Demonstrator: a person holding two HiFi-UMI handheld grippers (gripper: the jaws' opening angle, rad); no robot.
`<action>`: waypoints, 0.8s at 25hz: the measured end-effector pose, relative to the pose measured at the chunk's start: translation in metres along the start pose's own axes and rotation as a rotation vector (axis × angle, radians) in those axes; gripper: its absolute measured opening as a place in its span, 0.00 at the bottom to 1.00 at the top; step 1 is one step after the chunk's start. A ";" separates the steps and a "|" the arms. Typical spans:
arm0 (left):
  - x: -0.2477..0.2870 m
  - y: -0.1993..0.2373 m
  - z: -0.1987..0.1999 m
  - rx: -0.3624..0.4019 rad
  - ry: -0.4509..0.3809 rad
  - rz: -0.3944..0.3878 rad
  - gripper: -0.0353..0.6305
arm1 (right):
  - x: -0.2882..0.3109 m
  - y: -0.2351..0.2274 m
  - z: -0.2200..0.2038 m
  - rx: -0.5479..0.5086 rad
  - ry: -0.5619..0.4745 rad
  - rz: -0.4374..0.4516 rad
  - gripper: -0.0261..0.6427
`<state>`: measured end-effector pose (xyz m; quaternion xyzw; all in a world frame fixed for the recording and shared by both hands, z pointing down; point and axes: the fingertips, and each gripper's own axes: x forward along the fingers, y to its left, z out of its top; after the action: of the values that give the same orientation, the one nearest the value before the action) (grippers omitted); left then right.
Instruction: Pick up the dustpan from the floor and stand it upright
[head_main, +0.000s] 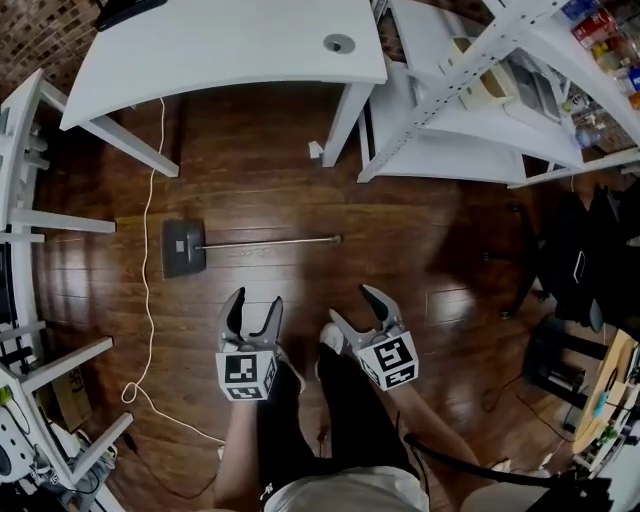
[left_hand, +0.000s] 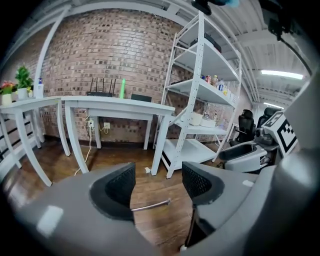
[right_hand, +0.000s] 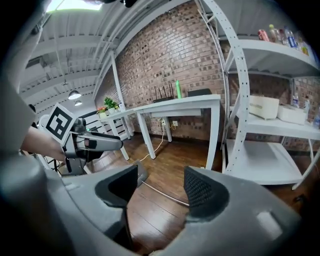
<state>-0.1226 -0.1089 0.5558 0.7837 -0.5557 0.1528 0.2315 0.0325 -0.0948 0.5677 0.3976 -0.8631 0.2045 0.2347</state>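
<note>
The dustpan (head_main: 184, 247) lies flat on the wood floor (head_main: 260, 160). Its dark pan is at the left and its thin metal handle (head_main: 270, 241) runs out to the right, roughly parallel to the front edge of the white counter (head_main: 220, 45) beyond it. A white cable (head_main: 147, 260) trails down the floor just left of the pan. A white shelf rack (head_main: 470, 100) stands right of the counter.

The 2 grippers sit side by side on the near side of the dustpan, apart from it, both tilted down toward the floor. The left hand-held gripper (head_main: 254, 308) is nearer the pan. Its jaws are spread with nothing between the pads, and in its own view only the far end of the handle shows on the floor through the gap. The right hand-held gripper (head_main: 356, 312) is nearer the handle's free end. Its jaws are also spread and empty, and its own view looks through the gap at the handle and an edge of the pan on the floor. The person's legs (head_main: 340, 420) show below the grippers.
</note>
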 end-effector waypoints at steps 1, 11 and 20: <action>0.010 0.004 -0.010 -0.001 -0.006 -0.007 0.52 | 0.012 -0.006 -0.010 -0.005 0.003 -0.007 0.45; 0.104 0.046 -0.115 0.003 -0.047 -0.035 0.52 | 0.121 -0.033 -0.102 -0.080 -0.010 0.019 0.45; 0.178 0.080 -0.173 0.008 -0.162 -0.049 0.52 | 0.195 -0.097 -0.128 -0.161 -0.110 0.002 0.45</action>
<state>-0.1354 -0.1818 0.8060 0.8079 -0.5526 0.0852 0.1863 0.0275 -0.1990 0.7979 0.3873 -0.8887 0.1127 0.2179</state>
